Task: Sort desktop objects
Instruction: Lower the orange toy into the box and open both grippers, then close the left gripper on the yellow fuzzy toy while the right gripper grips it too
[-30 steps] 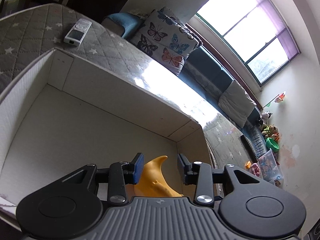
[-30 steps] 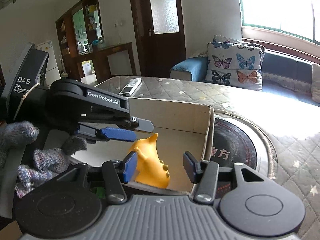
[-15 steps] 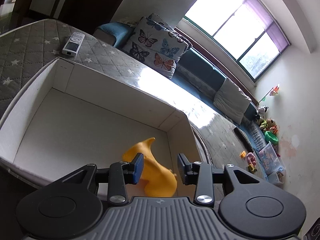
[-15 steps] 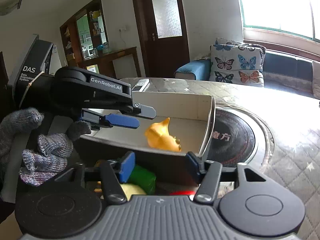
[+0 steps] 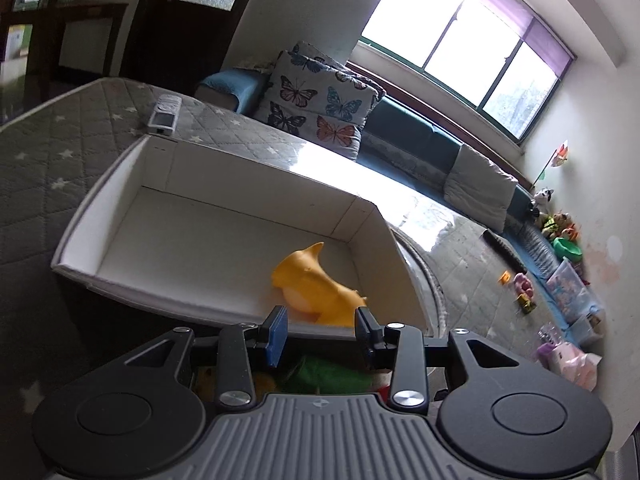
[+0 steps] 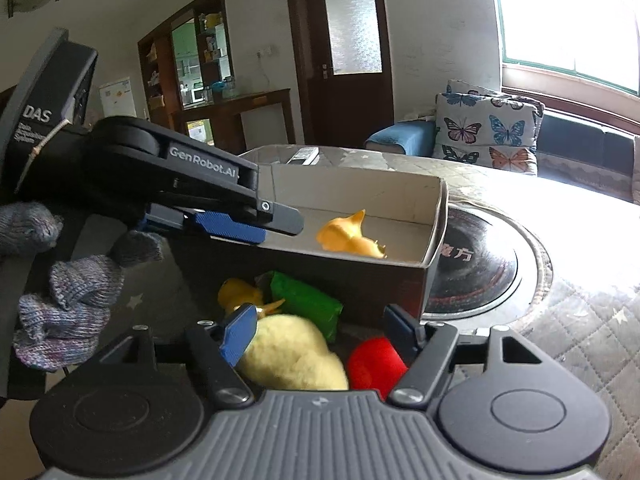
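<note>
I reckon I'm between picks: the orange toy lies on the floor of the white box, near its right wall, and my left gripper hangs released and empty above the box's near edge. My right gripper has just been opening, nothing pressed between its jaws, over the heap on the desk in front of the box (pale yellow plush, red piece, green packet). Next I'd drop onto the plush, straddle it and close without snagging its neighbours.
</note>
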Demonstrator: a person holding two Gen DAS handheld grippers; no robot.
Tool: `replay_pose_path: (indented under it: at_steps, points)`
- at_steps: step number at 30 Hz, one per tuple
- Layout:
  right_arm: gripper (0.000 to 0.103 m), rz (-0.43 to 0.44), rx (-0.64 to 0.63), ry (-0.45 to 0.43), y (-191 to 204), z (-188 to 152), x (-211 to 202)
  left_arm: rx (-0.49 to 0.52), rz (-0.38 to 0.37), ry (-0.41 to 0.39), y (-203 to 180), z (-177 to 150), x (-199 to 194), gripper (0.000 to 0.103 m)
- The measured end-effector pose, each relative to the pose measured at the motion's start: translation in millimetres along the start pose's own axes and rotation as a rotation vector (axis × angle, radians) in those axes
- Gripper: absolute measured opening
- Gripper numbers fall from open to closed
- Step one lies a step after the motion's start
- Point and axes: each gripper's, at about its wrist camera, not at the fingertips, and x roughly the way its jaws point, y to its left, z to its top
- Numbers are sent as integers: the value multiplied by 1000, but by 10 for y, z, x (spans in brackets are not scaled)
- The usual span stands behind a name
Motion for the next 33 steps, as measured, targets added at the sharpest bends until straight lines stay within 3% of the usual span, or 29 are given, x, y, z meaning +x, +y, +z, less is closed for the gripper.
replay_pose_path:
  at_steps: [5,17,27,33]
  points:
    - [77,1,-25,7,79,-98,-28,-4,4,-27,37,-103,-194,39]
    - [77,14,-20,37,119,-262,23,-42,29,-41,133,-359,-471,39]
    - [77,13,-14,76,105,-360,180,-90,-27,26,181,-582,-478,39]
    - [76,35,-38,84,179,-392,164,-70,-54,58,98,-633,-393,39]
